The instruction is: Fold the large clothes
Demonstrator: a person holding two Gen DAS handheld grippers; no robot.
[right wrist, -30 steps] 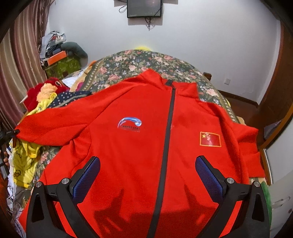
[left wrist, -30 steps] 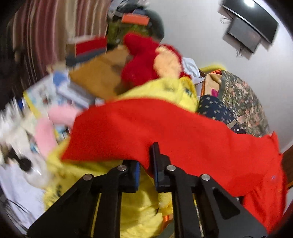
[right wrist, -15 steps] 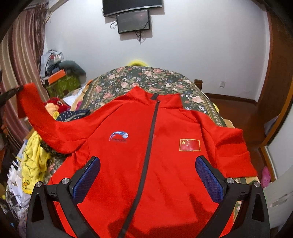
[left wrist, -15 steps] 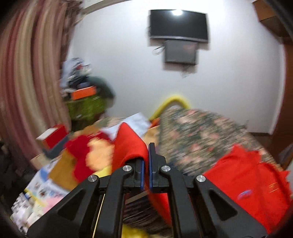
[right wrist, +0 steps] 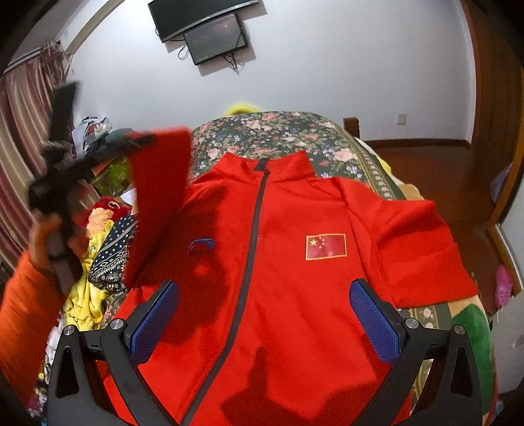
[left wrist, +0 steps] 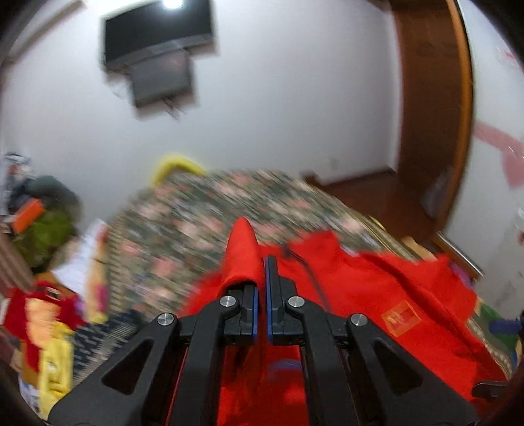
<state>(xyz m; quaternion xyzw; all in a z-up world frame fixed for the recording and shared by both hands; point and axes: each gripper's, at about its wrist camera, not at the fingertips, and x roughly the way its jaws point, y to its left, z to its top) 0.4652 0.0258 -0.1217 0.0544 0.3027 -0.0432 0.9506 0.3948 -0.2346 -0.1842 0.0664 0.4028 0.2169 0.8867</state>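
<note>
A red zip-up jacket (right wrist: pixel 278 262) lies face up on the floral bedspread (right wrist: pixel 278 131), with a flag patch on one chest side and a blue logo on the other. My left gripper (left wrist: pixel 261 278) is shut on the end of the jacket's sleeve (left wrist: pixel 242 255) and holds it raised over the jacket body. In the right wrist view the left gripper (right wrist: pixel 137 141) holds the lifted sleeve (right wrist: pixel 157 196) at the left. My right gripper (right wrist: pixel 262 304) is open and empty above the jacket's lower half. The other sleeve (right wrist: pixel 422 249) lies flat at the right.
A pile of yellow, patterned and red-plush things (right wrist: pixel 98 236) lies left of the bed. Striped curtains (right wrist: pixel 19 131) hang at far left. A TV (right wrist: pixel 203 29) is on the far wall. A wooden door frame (left wrist: pixel 432 114) and floor are at right.
My left gripper has lifted the sleeve from the left side and swung it up and rightward over the jacket body. The right gripper has stayed open, shifting slightly.
</note>
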